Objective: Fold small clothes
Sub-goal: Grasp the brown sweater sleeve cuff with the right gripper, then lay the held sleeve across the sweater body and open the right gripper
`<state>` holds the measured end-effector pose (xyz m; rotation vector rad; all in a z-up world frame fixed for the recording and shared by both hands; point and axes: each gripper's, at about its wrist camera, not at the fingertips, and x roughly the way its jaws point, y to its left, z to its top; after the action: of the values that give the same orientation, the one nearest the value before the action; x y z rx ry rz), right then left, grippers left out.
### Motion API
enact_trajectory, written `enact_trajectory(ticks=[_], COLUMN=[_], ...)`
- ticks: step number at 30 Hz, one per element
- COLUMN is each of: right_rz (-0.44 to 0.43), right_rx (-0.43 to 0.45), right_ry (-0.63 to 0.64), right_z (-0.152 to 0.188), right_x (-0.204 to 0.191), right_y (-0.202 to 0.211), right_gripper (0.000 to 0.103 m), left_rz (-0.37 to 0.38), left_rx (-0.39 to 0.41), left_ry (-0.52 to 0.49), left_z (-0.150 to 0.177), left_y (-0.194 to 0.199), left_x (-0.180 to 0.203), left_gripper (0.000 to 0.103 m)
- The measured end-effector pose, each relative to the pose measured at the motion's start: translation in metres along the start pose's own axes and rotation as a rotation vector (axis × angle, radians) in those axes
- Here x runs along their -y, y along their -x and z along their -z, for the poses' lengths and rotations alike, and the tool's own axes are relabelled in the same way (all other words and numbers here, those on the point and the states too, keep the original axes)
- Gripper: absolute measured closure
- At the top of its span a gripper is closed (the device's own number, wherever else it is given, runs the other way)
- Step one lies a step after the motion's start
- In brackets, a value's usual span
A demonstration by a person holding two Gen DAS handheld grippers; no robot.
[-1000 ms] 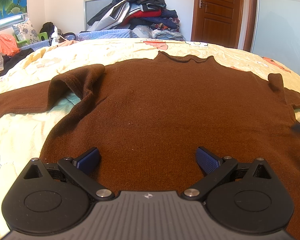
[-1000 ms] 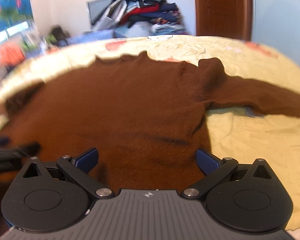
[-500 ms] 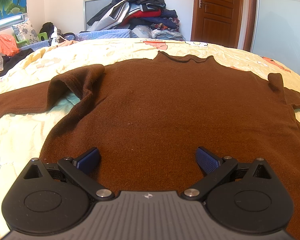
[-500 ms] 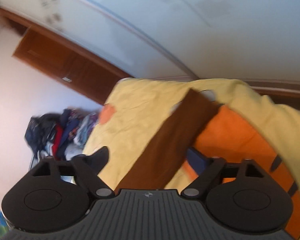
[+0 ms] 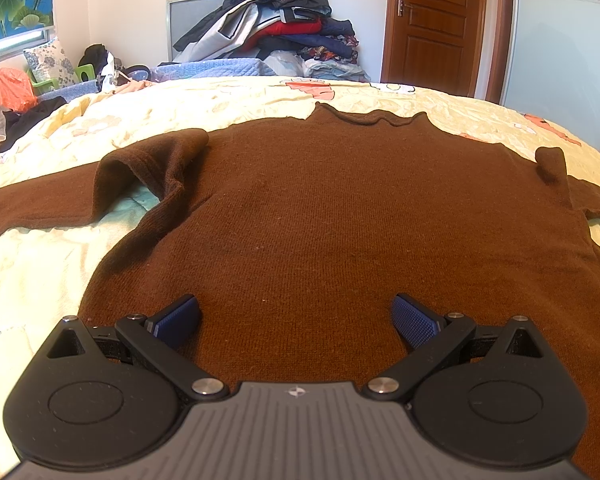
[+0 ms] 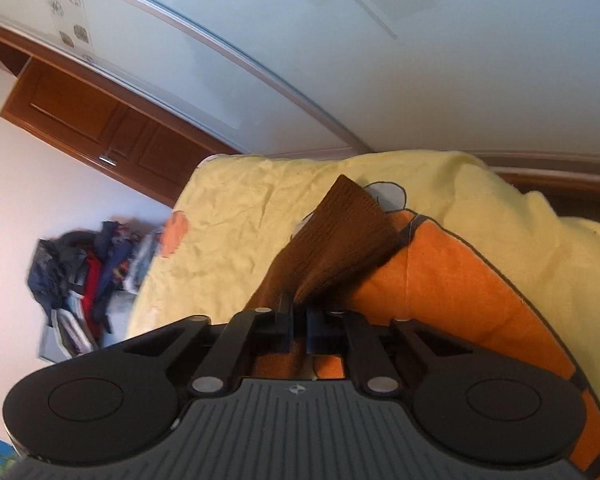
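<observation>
Low in the frame's centre, my right gripper [image 6: 299, 330] clamps the brown sweater's sleeve [image 6: 336, 246] over the yellow bedspread [image 6: 236, 208]; my left gripper [image 5: 296, 318] gapes wide above the sweater's body [image 5: 340, 220], holding nothing.

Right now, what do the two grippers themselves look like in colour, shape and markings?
Both look identical. The left gripper has two black linkage arms with silver pivot pins, round black discs either side, a grey ribbed centre plate with a small emblem, and blue textured pads. The right gripper shows the same build. No cables, hands or sleeves are visible.
</observation>
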<state>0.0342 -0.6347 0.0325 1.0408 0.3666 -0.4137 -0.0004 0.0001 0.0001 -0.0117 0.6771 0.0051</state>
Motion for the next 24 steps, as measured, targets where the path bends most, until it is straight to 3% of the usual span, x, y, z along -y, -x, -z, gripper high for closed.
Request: enact_trajectory(ticks=[2, 5, 8, 10, 11, 13, 14, 17, 22, 24], right_rz=[-0.135, -0.322, -0.55, -0.638, -0.645, -0.584, -0.558, -0.584, -0.575, -0.566], right_rx=[-0.021, -0.116, -0.289, -0.421, -0.469, -0.527, -0.505, -0.543, -0.439, -0.418], right_ry=[0.079, 0.301, 0.46, 0.519, 0.564, 0.67, 0.692, 0.7, 0.795, 0.82], right_z=[0.022, 0.087, 0.181, 0.245, 0.275, 0.33, 0.348, 0.366, 0.34, 0.33], right_x=[-0.038, -0.124, -0.203, -0.241, -0.255, -0.269, -0.265, -0.24, -0.193, -0.174], right_y=[0.012, 0.023, 0.028, 0.023, 0.022, 0.016, 0.02, 0.037, 0.081, 0.085], right_gripper=[0.09, 0.089, 0.089, 0.089, 0.084, 0.016, 0.013, 0.019, 0.016, 0.01], left_rz=[0.002, 0.001, 0.0, -0.001, 0.0, 0.0, 0.0, 0.006, 0.03, 0.133], left_rx=[0.001, 0.001, 0.0, -0.001, -0.001, 0.0, 0.0, 0.003, -0.013, -0.046], left_ry=[0.002, 0.002, 0.0, -0.001, -0.001, 0.0, 0.0, 0.007, 0.044, 0.176], left_z=[0.0, 0.0, 0.0, 0.0, 0.0, 0.0, 0.0, 0.0, -0.006, -0.022], left_y=[0.0, 0.0, 0.0, -0.001, -0.001, -0.001, -0.001, 0.0, 0.001, -0.003], left_x=[0.0, 0.0, 0.0, 0.0, 0.0, 0.0, 0.0, 0.0, -0.006, -0.019], left_gripper=[0.0, 0.0, 0.0, 0.0, 0.0, 0.0, 0.0, 0.0, 0.0, 0.0])
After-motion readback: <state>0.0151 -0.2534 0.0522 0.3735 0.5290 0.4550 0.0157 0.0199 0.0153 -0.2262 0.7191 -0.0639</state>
